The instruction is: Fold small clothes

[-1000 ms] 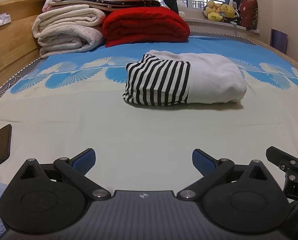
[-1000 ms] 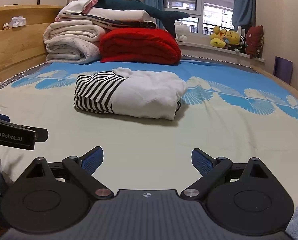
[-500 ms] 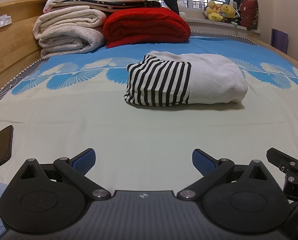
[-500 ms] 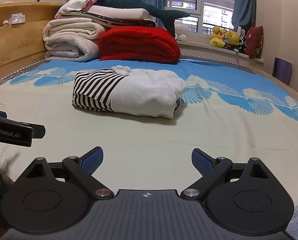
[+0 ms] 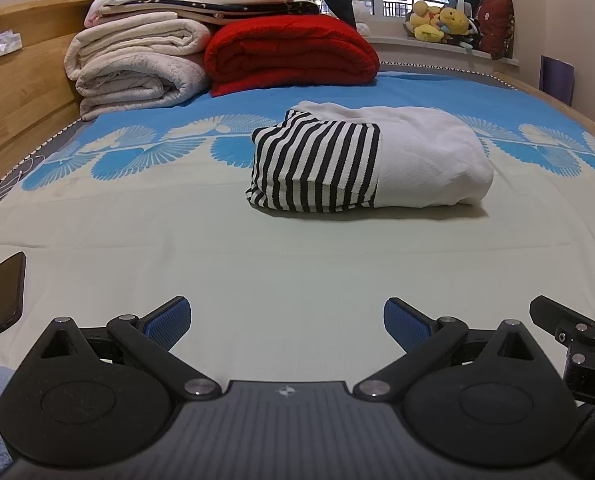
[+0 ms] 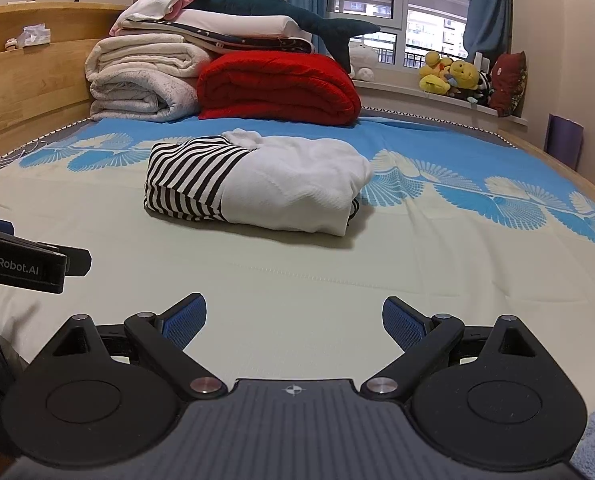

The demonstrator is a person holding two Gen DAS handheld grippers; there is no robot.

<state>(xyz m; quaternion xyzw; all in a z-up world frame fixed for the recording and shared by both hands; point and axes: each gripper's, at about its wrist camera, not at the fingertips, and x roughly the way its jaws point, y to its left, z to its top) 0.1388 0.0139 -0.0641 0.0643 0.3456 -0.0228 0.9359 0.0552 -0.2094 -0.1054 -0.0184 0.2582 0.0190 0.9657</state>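
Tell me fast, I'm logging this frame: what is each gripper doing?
Left gripper: open, holding nothing, short of the folded white and black-striped garment.
Right gripper: open, holding nothing.

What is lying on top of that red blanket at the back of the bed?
On the red blanket rests a dark star-print fold, then a white fold, with a plush shark on top. What lies behind the stack is hidden.

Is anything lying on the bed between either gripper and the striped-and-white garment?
Nothing visible does. Only bare bedsheet lies between the open left gripper and the folded garment, and likewise ahead of the open right gripper. The dark phone lies off to the left, clear of both paths.
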